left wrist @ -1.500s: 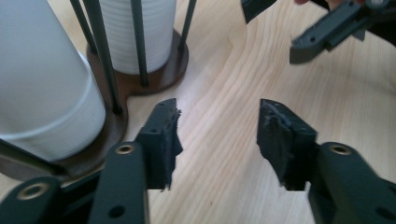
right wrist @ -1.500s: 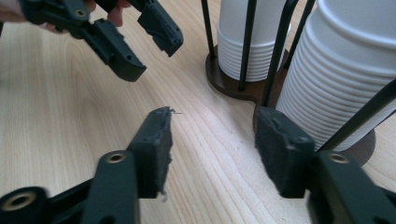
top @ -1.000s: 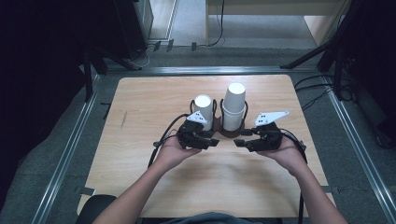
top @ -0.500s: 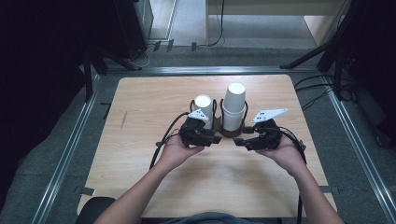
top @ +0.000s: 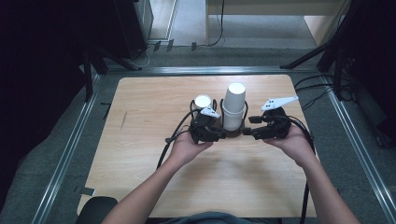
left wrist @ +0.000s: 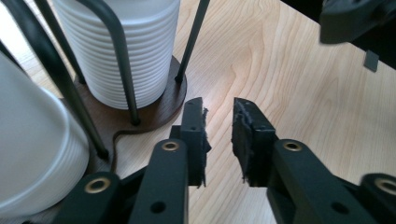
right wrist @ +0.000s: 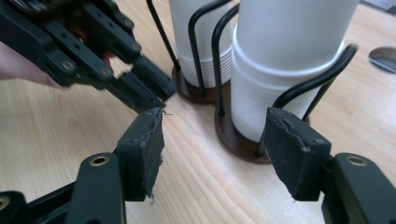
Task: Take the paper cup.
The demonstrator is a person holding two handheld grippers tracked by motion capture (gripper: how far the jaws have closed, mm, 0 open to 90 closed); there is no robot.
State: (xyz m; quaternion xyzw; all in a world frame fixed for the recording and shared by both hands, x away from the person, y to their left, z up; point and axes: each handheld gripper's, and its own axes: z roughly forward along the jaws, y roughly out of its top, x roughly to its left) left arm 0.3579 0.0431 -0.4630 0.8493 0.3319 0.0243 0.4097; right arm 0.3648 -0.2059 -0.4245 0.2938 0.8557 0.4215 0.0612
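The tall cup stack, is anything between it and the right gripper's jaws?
Yes. The black wire bars of the holder curve around the tall cup stack, right in front of the right gripper. Its jaws stand open, so they would meet wire before cups. The wooden table between them looks bare.

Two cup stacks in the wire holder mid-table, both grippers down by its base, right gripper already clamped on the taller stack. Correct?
Not quite. The right gripper is open, its jaws spread wide with nothing between them; the right gripper view shows it short of the taller stack. The rest stands: two stacks in the wire holder, with the left gripper near its base.
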